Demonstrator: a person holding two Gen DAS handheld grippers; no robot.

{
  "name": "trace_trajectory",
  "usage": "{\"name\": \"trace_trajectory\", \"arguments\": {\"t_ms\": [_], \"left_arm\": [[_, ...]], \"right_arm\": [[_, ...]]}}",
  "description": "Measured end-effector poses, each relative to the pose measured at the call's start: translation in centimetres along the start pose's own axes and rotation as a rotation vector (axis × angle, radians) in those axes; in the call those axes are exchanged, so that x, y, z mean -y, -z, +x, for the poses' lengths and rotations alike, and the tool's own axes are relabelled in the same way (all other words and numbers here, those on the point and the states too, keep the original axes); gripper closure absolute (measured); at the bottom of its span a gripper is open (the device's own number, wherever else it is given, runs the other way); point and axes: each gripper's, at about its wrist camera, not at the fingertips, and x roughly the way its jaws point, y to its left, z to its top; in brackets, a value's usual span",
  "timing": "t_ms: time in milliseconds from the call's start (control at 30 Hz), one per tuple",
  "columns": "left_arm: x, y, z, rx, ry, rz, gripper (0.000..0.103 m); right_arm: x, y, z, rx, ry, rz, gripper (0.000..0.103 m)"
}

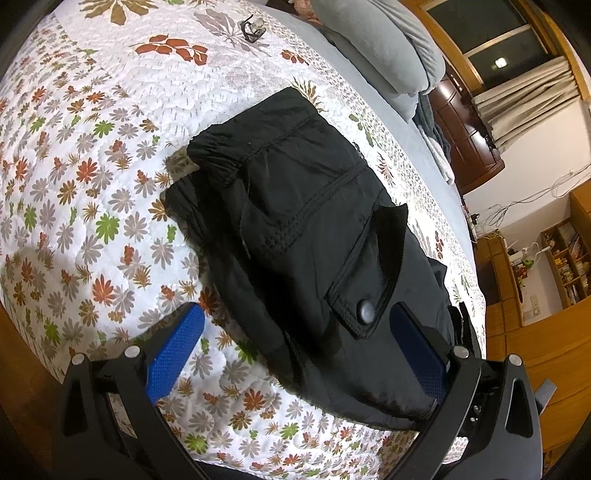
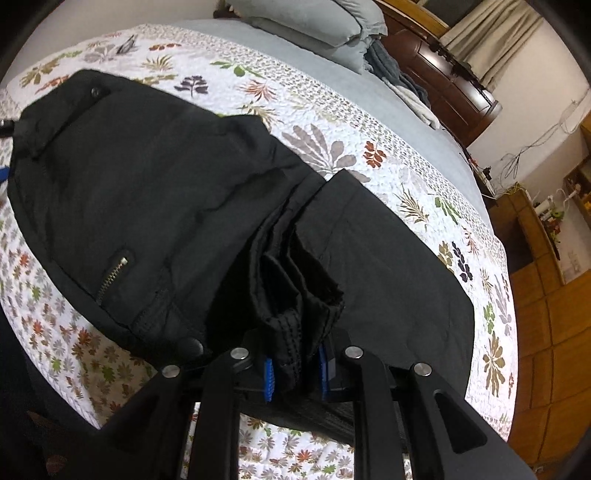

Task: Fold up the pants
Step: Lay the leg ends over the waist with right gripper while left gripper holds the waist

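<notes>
Black pants (image 1: pixel 303 221) lie partly folded on a floral quilt, with a flap pocket and a metal snap (image 1: pixel 366 308) near me. My left gripper (image 1: pixel 295 332) is open, its blue pads (image 1: pixel 173 354) on either side of the pants' near edge, not closed on cloth. In the right wrist view the pants (image 2: pixel 147 192) spread across the quilt, with a zip pocket (image 2: pixel 112 275). My right gripper (image 2: pixel 297 373) is shut on a bunched, stitched edge of the pants (image 2: pixel 295 325), held between the blue pads (image 2: pixel 269 380).
The floral quilt (image 1: pixel 92 166) covers a bed with a grey sheet (image 2: pixel 332 85) and grey pillows (image 1: pixel 388 48) at the far end. A small dark object (image 1: pixel 253 27) lies on the quilt far away. Wooden floor, shelves and a dark cabinet (image 1: pixel 469 140) stand to the right.
</notes>
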Motion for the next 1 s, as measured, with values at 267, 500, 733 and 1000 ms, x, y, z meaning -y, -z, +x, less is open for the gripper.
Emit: {"name": "trace_trajectory", "arguments": {"t_ms": [267,500,733,1000], "left_arm": [[-0.2,-0.1,-0.1,0.002,0.007,0.000,0.003],[-0.2,-0.2,0.0,0.004,0.012,-0.004,0.003],[-0.1,-0.2,0.0,0.002,0.011,-0.002,0.003],[-0.3,0.2,0.1,0.001,0.019,-0.010,0.003]], "right_arm": [[-1.8,0.3,1.5,-0.016,0.016,-0.048,0.083],[-2.3,0.4,1.9,-0.016,0.030,-0.073,0.080],[-2.6,0.8,1.0,0.004,0.029,-0.083,0.069],[0.1,1.0,-4.1,0.087,-0.260,0.016,0.057]]}}
